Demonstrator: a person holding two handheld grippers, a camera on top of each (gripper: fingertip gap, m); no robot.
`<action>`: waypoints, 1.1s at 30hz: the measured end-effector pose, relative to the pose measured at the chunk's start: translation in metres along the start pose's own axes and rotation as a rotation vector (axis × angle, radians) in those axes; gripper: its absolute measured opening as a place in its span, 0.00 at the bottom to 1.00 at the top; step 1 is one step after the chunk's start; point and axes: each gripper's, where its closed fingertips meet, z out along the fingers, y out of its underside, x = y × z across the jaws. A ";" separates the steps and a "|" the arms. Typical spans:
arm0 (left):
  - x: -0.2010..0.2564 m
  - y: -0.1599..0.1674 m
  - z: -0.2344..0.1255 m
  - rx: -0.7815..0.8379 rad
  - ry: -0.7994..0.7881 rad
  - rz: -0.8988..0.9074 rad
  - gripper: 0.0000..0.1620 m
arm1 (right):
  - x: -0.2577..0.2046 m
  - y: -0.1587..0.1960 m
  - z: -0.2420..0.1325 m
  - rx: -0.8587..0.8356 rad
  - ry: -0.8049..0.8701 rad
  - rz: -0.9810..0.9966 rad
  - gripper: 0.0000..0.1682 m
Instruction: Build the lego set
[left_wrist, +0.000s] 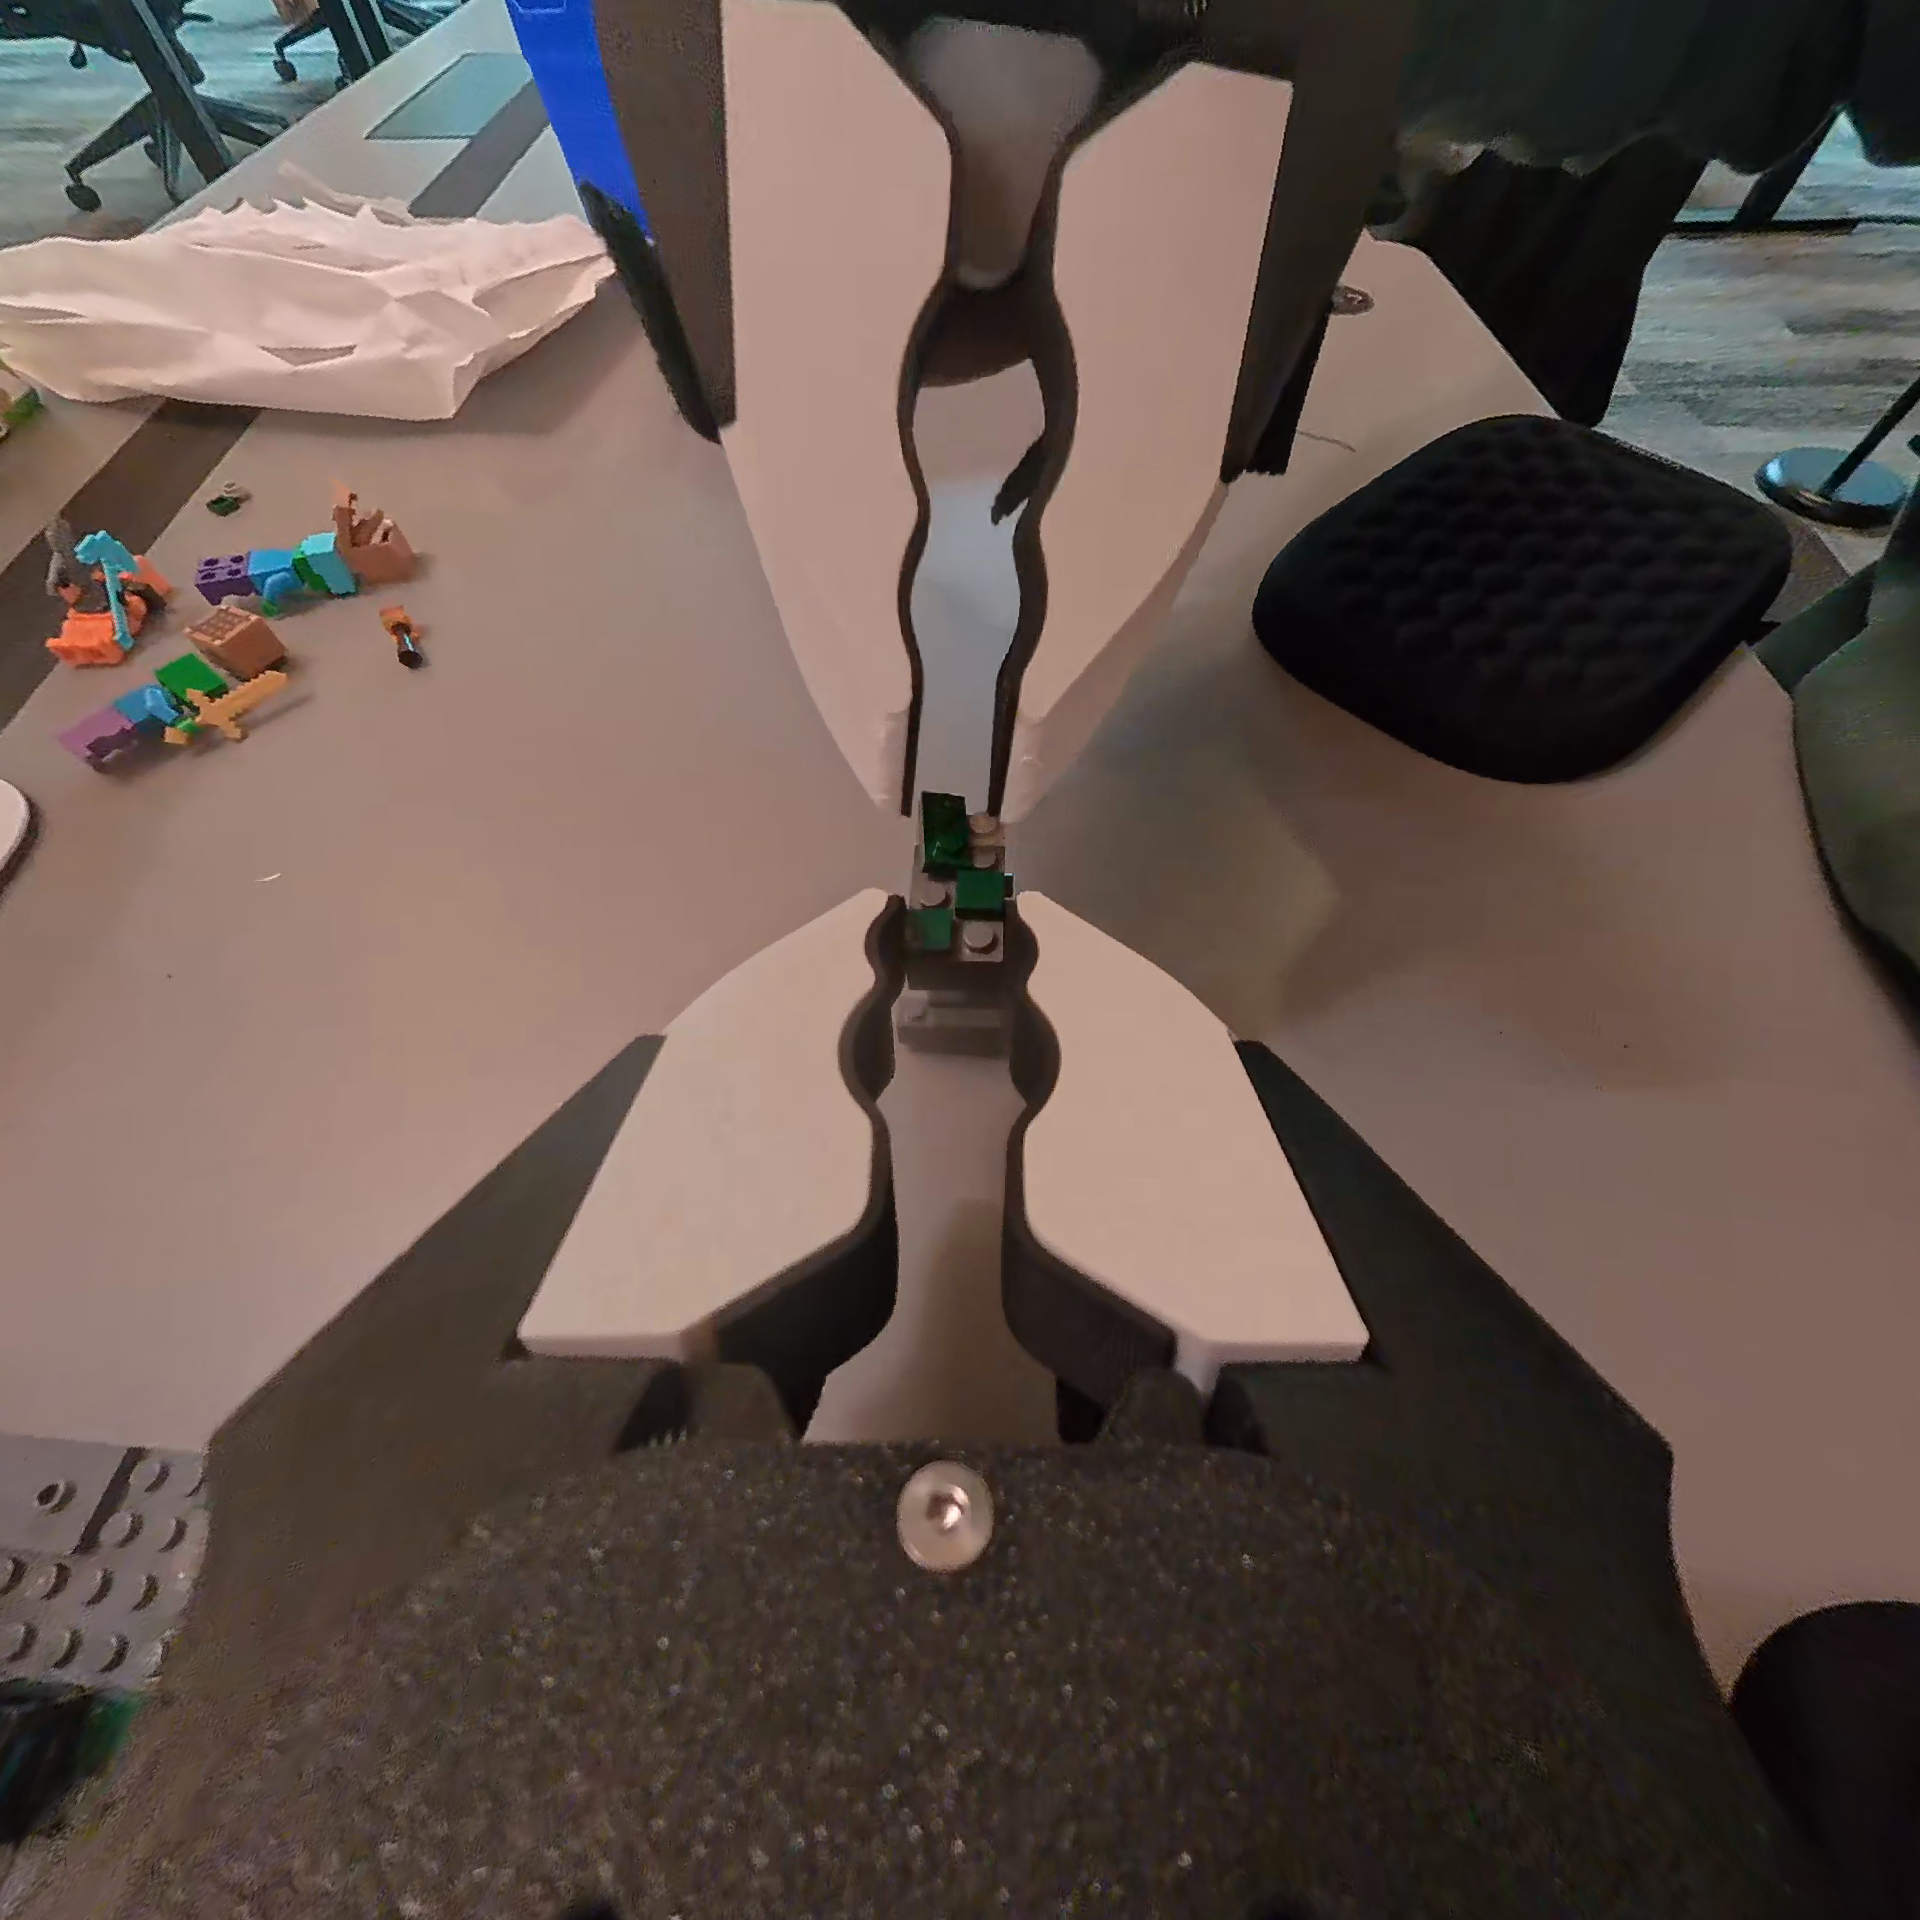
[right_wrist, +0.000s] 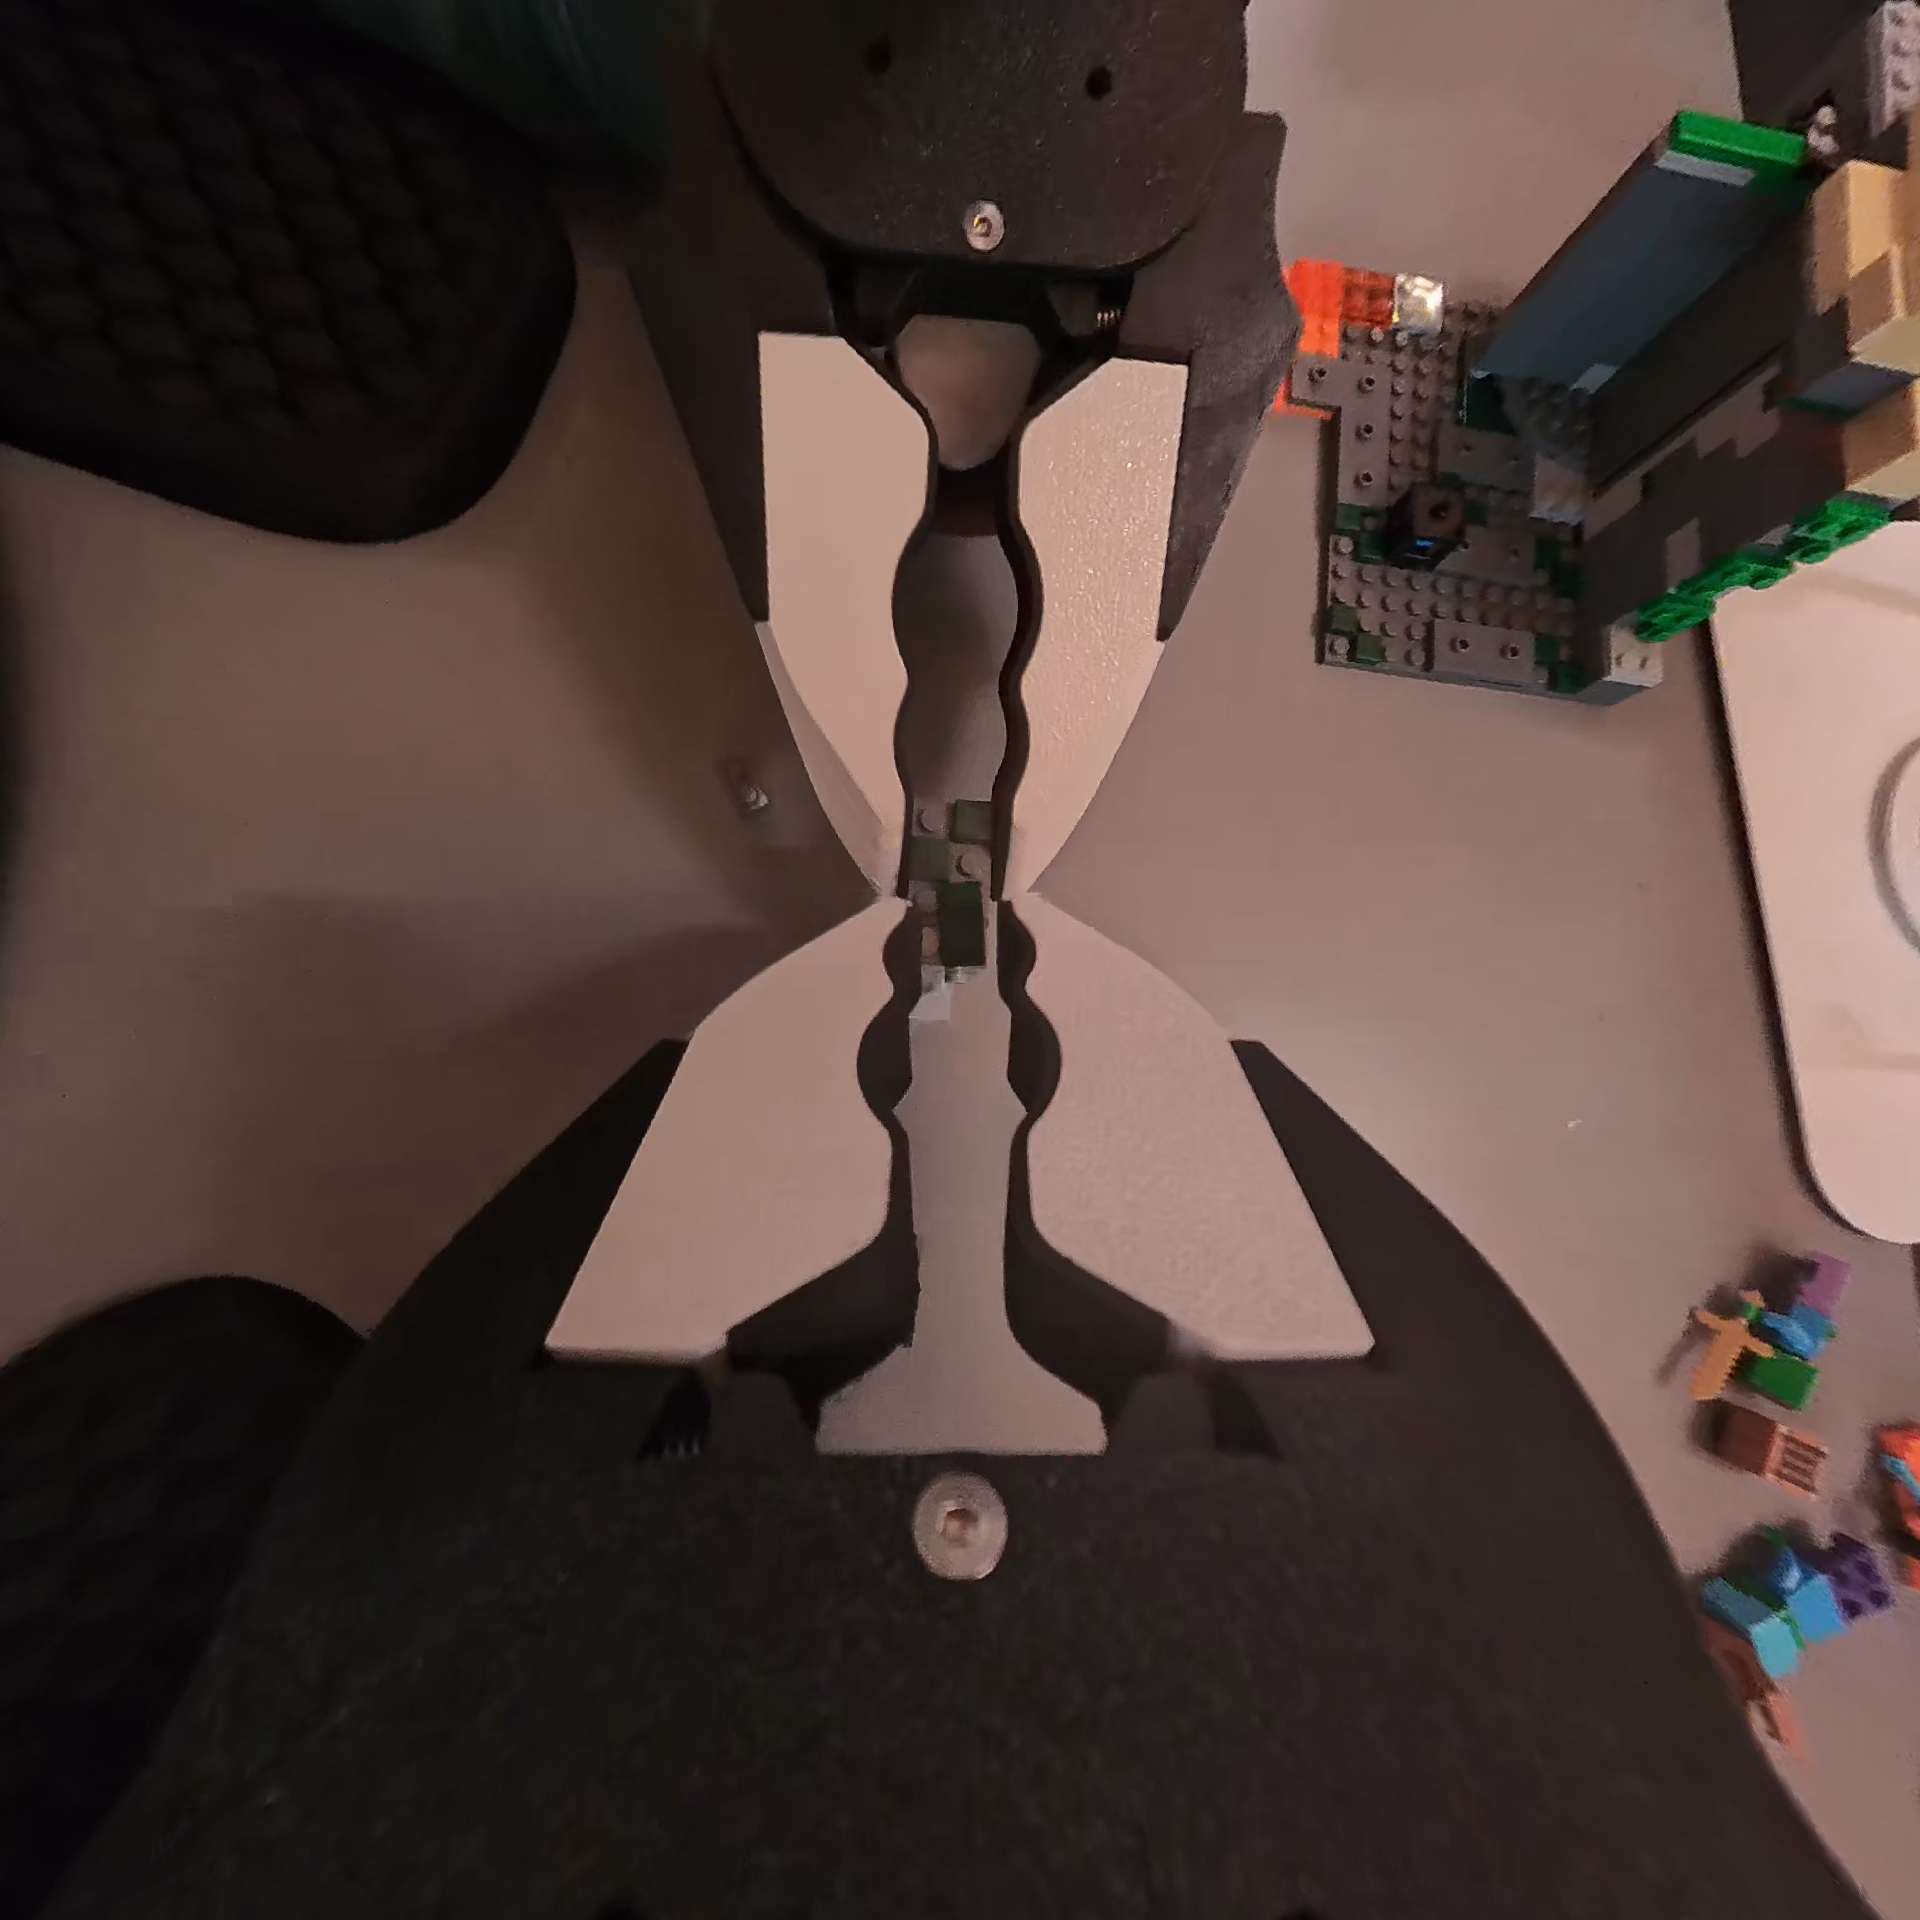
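Between both closed tools, left tool (left_wrist: 953, 951) and right tool (right_wrist: 954, 940), sits one grey-green brick piece (left_wrist: 958, 914); only the right view shows the built model (right_wrist: 1455, 540).

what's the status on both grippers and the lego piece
Left gripper and right gripper both shut on small grey-and-green lego sub-assembly, tip to tip above grey table. Nothing in the way; main lego build off aside.

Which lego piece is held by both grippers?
The small grey-and-green assembly, pinched between left gripper and right gripper; the colourful minifigures lie loose on the table.
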 end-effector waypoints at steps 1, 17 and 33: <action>0.000 0.000 0.000 -0.001 -0.001 0.000 0.11 | 0.001 0.002 0.001 -0.016 0.004 -0.006 0.07; -0.001 -0.001 0.002 -0.010 -0.049 0.021 0.11 | 0.003 0.006 0.003 -0.072 -0.119 0.376 0.03; 0.000 0.000 0.002 -0.024 -0.082 0.050 0.11 | -0.001 0.007 0.003 -0.259 -0.248 0.436 0.02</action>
